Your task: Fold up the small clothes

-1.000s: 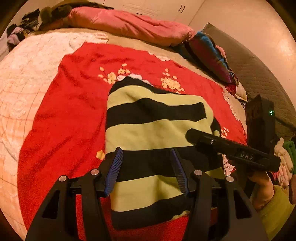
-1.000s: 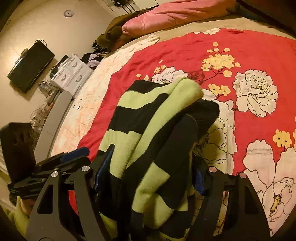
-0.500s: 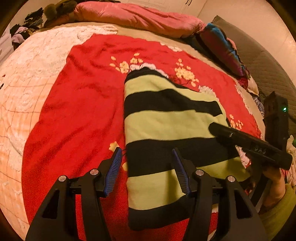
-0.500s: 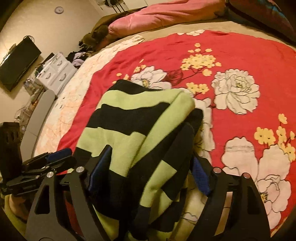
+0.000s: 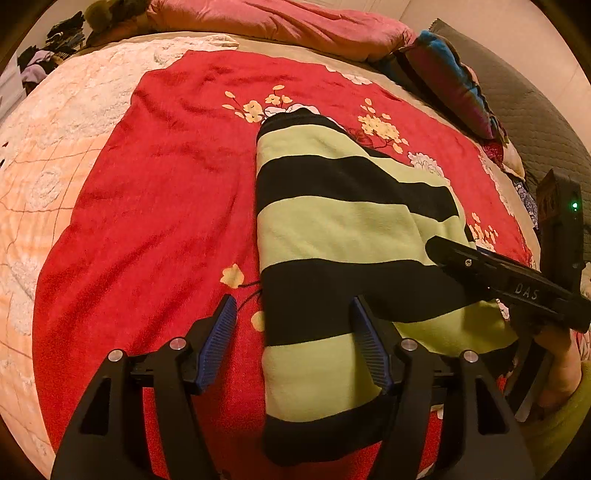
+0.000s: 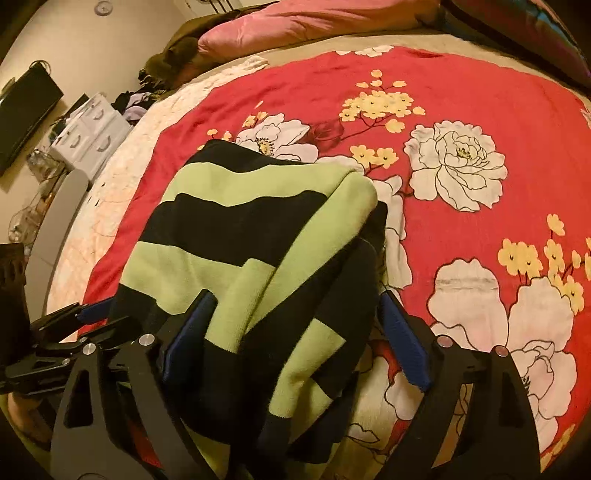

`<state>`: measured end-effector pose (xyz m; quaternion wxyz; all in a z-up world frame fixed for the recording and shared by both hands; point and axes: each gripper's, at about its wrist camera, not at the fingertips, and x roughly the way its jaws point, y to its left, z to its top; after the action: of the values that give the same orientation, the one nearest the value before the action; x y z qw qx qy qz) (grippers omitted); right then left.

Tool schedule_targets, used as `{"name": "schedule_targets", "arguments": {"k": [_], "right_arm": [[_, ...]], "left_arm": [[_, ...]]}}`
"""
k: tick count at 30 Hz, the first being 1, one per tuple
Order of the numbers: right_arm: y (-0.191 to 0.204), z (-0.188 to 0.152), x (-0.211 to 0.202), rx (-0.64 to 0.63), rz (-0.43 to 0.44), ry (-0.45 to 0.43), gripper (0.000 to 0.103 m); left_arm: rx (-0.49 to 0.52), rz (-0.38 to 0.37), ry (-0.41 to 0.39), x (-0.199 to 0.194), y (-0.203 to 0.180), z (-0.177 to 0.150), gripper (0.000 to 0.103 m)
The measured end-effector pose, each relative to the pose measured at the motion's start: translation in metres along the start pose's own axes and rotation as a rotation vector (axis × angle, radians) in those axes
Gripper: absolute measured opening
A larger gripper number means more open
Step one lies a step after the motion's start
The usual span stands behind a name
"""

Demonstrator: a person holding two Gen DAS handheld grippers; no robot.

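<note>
Green-and-black striped folded knit garment (image 5: pixel 332 229): lies on red floral blanket (image 5: pixel 155 206)
Blanket: spread over bed (image 5: pixel 48 147)
Pink pillow (image 5: pixel 280 22): behind blanket

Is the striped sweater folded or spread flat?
Folded: the striped sweater lies as a narrow block on the red blanket, one side doubled over on top.

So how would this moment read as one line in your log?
left gripper: opening, over sweater edge | right gripper: opening, sweater between jaws | sweater: striped, folded on red blanket
</note>
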<state>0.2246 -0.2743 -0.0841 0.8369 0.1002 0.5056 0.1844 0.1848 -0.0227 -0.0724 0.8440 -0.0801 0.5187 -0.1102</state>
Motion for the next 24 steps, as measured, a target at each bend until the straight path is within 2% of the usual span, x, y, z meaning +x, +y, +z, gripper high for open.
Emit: {"name": "schedule_targets", "arguments": {"k": [3, 5, 13, 15, 16, 21, 23, 24], "right_arm": [[0.002, 0.0, -0.003, 0.001, -0.004, -0.004, 0.082], [0.004, 0.0, -0.006, -0.008, -0.017, -0.009, 0.087], [0.016, -0.003, -0.029, -0.052, -0.045, -0.058, 0.092], [0.019, -0.004, -0.039, -0.059, -0.055, -0.079, 0.093], [0.021, -0.003, -0.042, -0.062, -0.056, -0.086, 0.094], [0.029, -0.006, -0.066, -0.066, -0.053, -0.136, 0.094], [0.031, -0.008, -0.073, -0.06, -0.048, -0.151, 0.094], [0.031, -0.009, -0.079, -0.058, -0.045, -0.164, 0.094]], "left_arm": [[0.0, 0.002, 0.0, 0.0, 0.0, 0.0, 0.063], [0.002, 0.006, -0.001, -0.002, 0.0, -0.001, 0.063], [0.015, 0.018, -0.021, -0.015, -0.008, -0.002, 0.063], [0.019, 0.024, -0.029, -0.019, -0.009, -0.003, 0.068], [0.021, 0.027, -0.036, -0.022, -0.009, -0.003, 0.074], [0.027, 0.041, -0.08, -0.043, -0.009, -0.006, 0.076], [0.029, 0.047, -0.097, -0.052, -0.008, -0.007, 0.083], [0.03, 0.049, -0.107, -0.058, -0.008, -0.007, 0.084]]}}
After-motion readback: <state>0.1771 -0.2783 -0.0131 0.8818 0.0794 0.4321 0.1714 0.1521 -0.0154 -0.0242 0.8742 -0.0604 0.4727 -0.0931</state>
